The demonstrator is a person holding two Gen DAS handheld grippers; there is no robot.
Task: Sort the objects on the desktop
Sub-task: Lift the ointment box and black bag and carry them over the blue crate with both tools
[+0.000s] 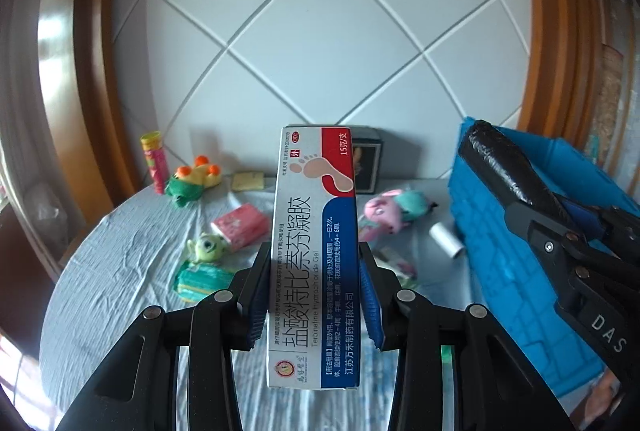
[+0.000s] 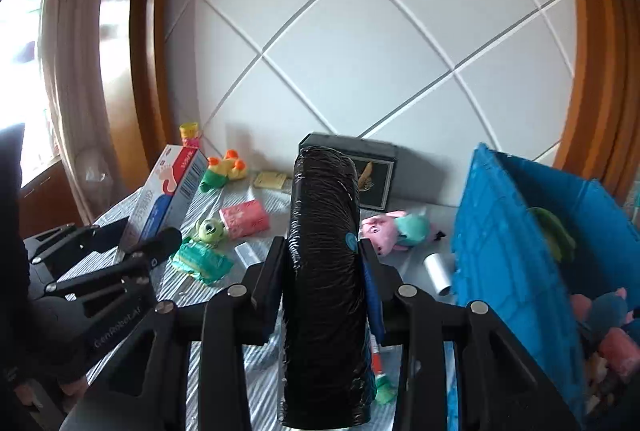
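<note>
My left gripper [image 1: 314,263] is shut on a white, red and blue ointment box [image 1: 314,231] and holds it upright above the table; the box also shows in the right wrist view [image 2: 160,195]. My right gripper [image 2: 322,251] is shut on a black roll of bin bags [image 2: 324,271], also seen at the right of the left wrist view [image 1: 504,163]. A blue storage box [image 2: 516,251] stands at the right and holds plush toys.
On the grey tablecloth [image 1: 132,271] lie a green frog plush [image 1: 192,183], a green one-eyed plush [image 1: 206,245], a pink tissue pack [image 1: 240,225], a green pack [image 1: 200,281], a pink pig plush [image 1: 394,213], a white roll [image 1: 446,239] and a black box [image 2: 374,171]. A tiled wall stands behind.
</note>
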